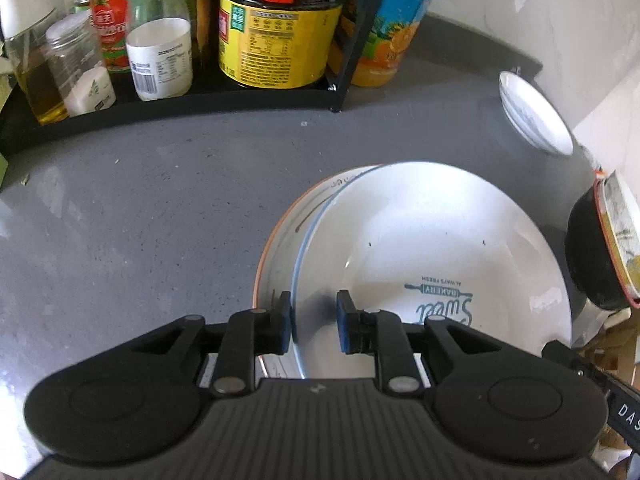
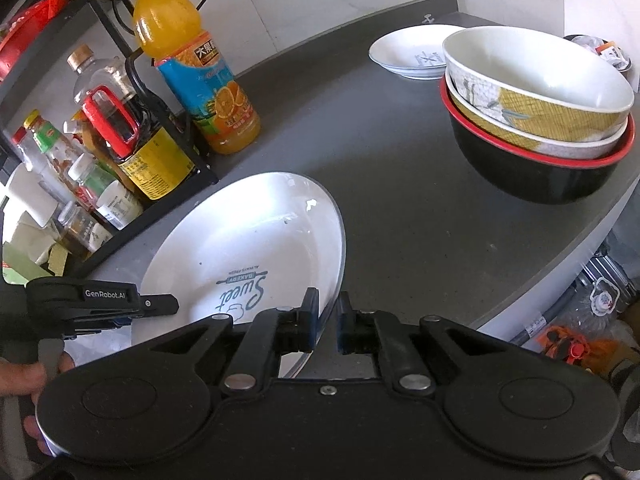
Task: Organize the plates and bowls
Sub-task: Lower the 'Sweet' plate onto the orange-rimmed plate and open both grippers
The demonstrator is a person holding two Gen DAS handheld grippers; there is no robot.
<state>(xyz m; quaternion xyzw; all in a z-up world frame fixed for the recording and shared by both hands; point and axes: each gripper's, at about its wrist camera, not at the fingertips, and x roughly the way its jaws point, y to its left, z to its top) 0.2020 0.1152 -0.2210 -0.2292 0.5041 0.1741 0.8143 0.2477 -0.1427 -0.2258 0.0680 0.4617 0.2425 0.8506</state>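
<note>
A white plate (image 1: 420, 240) printed "Sweet Bakery" lies over a second plate with an orange rim (image 1: 280, 236) on the grey counter. My left gripper (image 1: 314, 320) is open and straddles the white plate's near rim, one finger outside it and one inside. In the right wrist view the same white plate (image 2: 248, 232) looks tilted. My right gripper (image 2: 326, 320) is shut on its right rim. The left gripper (image 2: 172, 306) reaches the plate's opposite edge there, held by a hand (image 2: 24, 376).
A stack of bowls (image 2: 540, 120) in a black red-rimmed one stands at the right by the counter edge (image 2: 560, 260). A small white dish (image 2: 412, 52) lies behind it. A black rack of bottles and jars (image 1: 200, 100) and an orange juice bottle (image 2: 200, 80) line the back.
</note>
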